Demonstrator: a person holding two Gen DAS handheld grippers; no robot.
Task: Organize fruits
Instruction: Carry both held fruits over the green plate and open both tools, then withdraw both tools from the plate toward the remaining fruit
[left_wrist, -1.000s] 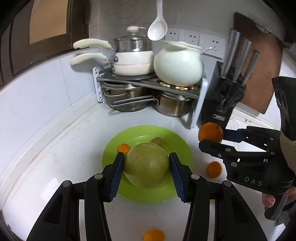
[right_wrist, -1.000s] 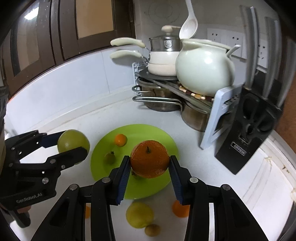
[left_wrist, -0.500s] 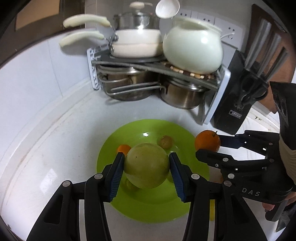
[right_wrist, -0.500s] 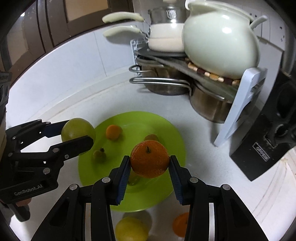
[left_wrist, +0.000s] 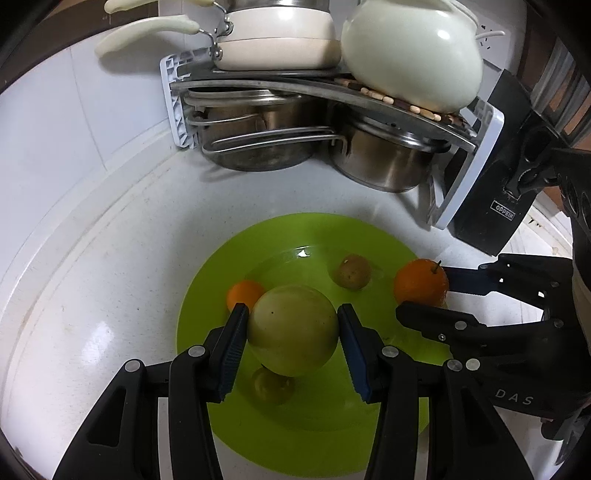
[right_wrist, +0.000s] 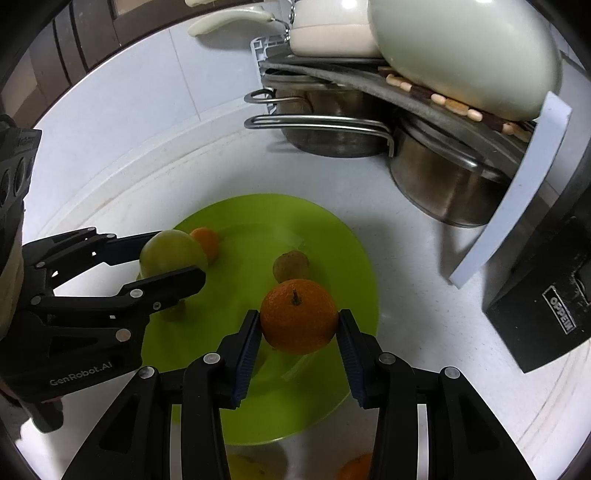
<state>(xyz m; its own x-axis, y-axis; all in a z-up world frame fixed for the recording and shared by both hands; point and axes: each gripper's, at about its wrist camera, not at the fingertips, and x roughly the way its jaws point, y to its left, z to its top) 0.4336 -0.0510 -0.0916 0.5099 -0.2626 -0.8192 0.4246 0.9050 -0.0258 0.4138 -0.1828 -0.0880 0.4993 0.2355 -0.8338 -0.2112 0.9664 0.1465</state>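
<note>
A white table (left_wrist: 110, 258) runs into a tiled kitchen corner, its surface curving round toward the back wall. Nearest in the left wrist view, the left claw (left_wrist: 291, 332) pinches a large pale green fruit (left_wrist: 291, 328) between its blue pads, held over the near half of a lime green plate (left_wrist: 303, 424). Just under that fruit a small greenish fruit (left_wrist: 271, 384) lies on the plate, partly hidden. In the right wrist view the right claw (right_wrist: 298, 325) is pressed onto an orange (right_wrist: 298, 315), stem upward, over the right side of the plate (right_wrist: 332, 236). Below that claw, at the near edge of the table, a yellowish fruit (right_wrist: 245, 465) and another orange fruit (right_wrist: 356, 467) lie off the plate, mostly covered by the fingers.

Farther in, on the plate, a small orange fruit (left_wrist: 243, 291) sits beside the left claw's far pad, and a small brownish fruit (left_wrist: 351, 271) lies near the plate's middle, close to the orange held at the right.

Beyond the plate, at the back corner of the table, a metal rack (left_wrist: 295, 79) stands with steel pots (left_wrist: 384, 158) beneath it. On top of it rest a cream pan (left_wrist: 273, 40) with pale handles and a round white pot (left_wrist: 410, 51) on a beaded mat. A black knife block (left_wrist: 495, 210) stands at the right of the rack.
</note>
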